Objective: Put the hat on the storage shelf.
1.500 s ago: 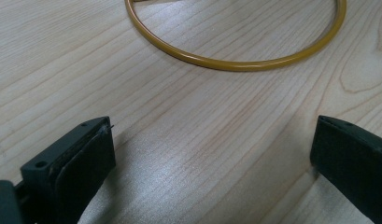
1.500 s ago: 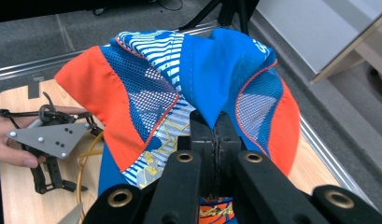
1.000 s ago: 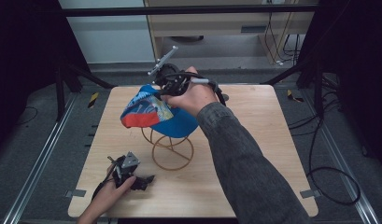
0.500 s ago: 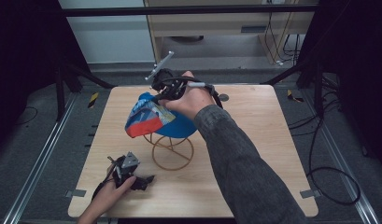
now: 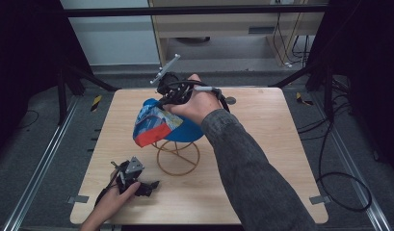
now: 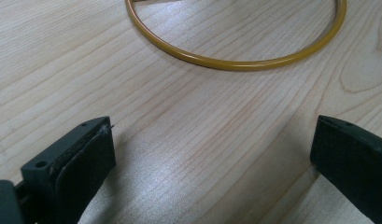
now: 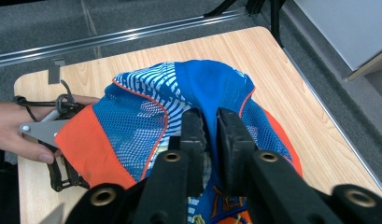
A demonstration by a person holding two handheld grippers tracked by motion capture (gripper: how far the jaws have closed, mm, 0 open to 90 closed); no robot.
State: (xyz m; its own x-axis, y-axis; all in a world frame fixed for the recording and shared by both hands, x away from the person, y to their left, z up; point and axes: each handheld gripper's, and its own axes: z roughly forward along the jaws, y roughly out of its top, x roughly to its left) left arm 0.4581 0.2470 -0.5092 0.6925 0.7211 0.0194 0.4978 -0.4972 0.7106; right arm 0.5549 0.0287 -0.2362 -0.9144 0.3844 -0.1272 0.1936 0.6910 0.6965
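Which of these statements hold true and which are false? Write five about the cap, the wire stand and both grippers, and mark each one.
1. The right gripper is shut on the blue and orange mesh cap. True.
2. The left gripper is clamped on the yellow wire stand. False: its jaws stand wide apart over bare light wooden table, and the stand's ring lies beyond them.
3. The cap is over the wire stand. True.
4. The left gripper rests near the table's front left corner. True.
5. The cap is plain black. False: it is blue with orange panels and a white-striped section.
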